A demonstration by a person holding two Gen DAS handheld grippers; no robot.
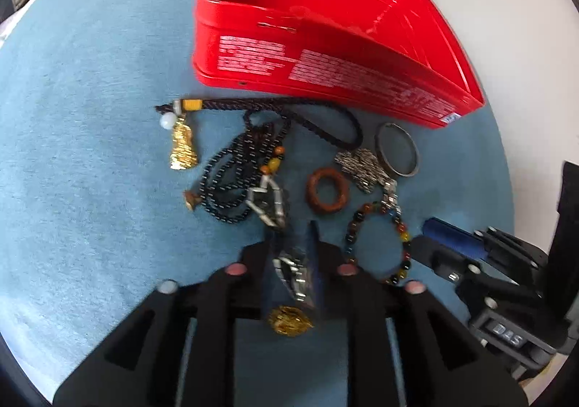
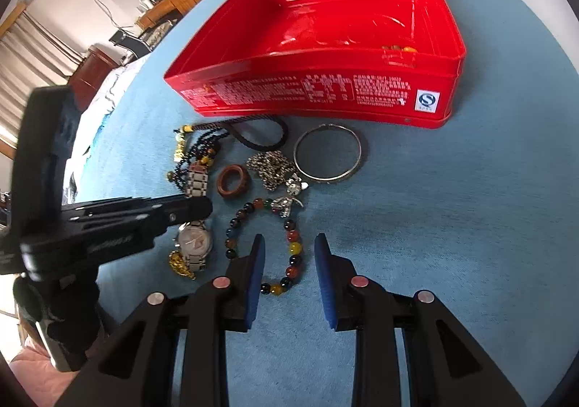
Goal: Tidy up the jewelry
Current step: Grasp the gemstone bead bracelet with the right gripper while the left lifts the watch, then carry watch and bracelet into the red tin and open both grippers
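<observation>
Jewelry is spread on the blue cloth point(image 2: 452, 211) in front of the red tin point(image 2: 325, 56), which sits open near the cloth's far edge. Something small and orange-brown shows inside the tin at its right corner; it cannot be made out.

- Left gripper point(image 1: 295, 262): jaws closed on the silver watch point(image 1: 295, 273) by its band; a gold charm point(image 1: 289, 321) lies right by the case. From the right wrist view the watch point(image 2: 193, 244) appears low, whether touching the cloth cannot be told.
- Right gripper point(image 2: 289, 255): jaws spread, holding nothing, poised over the coloured bead bracelet point(image 2: 289, 255), one side of the loop between the pads.
- Nearby: wooden ring point(image 2: 234, 184), silver chain pile point(image 2: 271, 164), metal bangle point(image 2: 327, 153), black bead strands point(image 1: 231, 175), braided cord point(image 1: 289, 114) touching the tin's near wall, gold tassel pendant point(image 1: 182, 148).

Risks, as judged:
- The watch band's far links lie against the black beads; a lift could drag strands along.
- The gold charm may be tied to the watch, or may be left behind; unclear.
- The bracelet carries a silver charm point(image 2: 284, 206) touching the chain pile; lifting one could pull the other.
- The two grippers stand near each other; simultaneous moves toward the tin risk a knock.

Room: bare cloth to the right of the bangle and in front of both grippers. The tin's wall must be cleared from above.
</observation>
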